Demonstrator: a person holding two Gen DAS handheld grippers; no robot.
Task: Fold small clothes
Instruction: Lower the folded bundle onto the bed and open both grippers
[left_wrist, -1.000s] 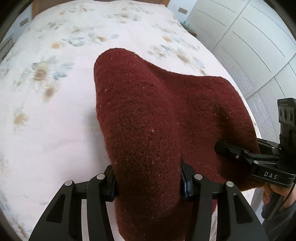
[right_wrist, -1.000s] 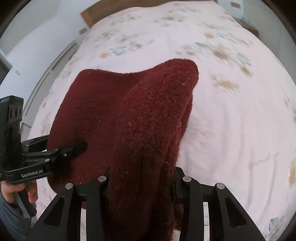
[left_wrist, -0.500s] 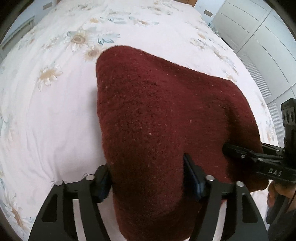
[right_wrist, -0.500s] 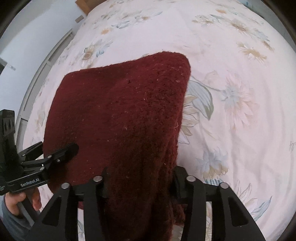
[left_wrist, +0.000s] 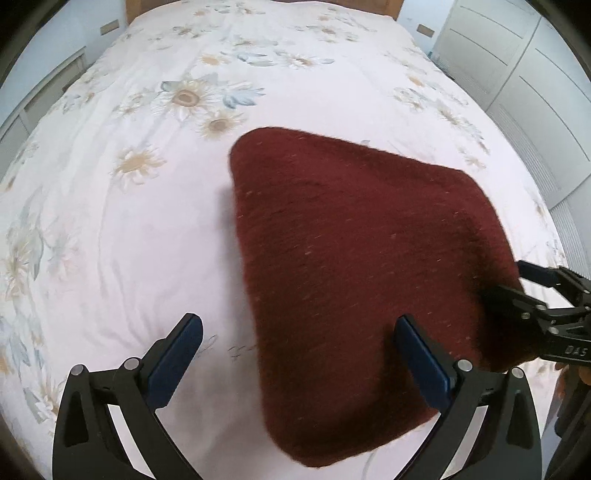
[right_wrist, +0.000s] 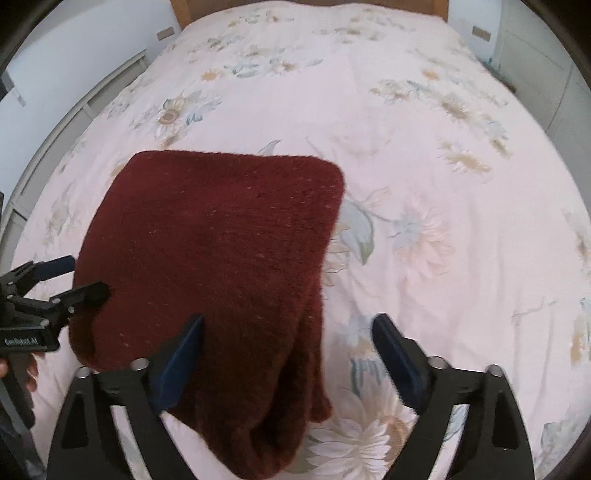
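Note:
A dark red knitted garment (left_wrist: 351, 258) (right_wrist: 221, 240) lies folded over on the flowered bed sheet (left_wrist: 129, 240), its image slightly blurred. My left gripper (left_wrist: 297, 325) hovers over its near left corner, jaws opening wide; the cloth lies under the gap, and neither pad presses on it. My right gripper (right_wrist: 289, 320) stands the same way over the near right corner, jaws opening, pads off the cloth. Each gripper shows in the other's view at the garment's side edge: the right gripper (left_wrist: 511, 278) and the left gripper (right_wrist: 85, 276), both with fingers spread.
The bed sheet (right_wrist: 461, 240) stretches far beyond the garment up to a wooden headboard (right_wrist: 181, 9). White wardrobe doors (left_wrist: 517, 74) stand on the right, low white drawers (left_wrist: 37, 99) on the left. A hand (right_wrist: 31, 369) grips the left tool's handle.
Both grippers went from pinching the red garment to wide open. The garment left the jaws and dropped lower and flatter onto the sheet. Both cameras tipped down a little.

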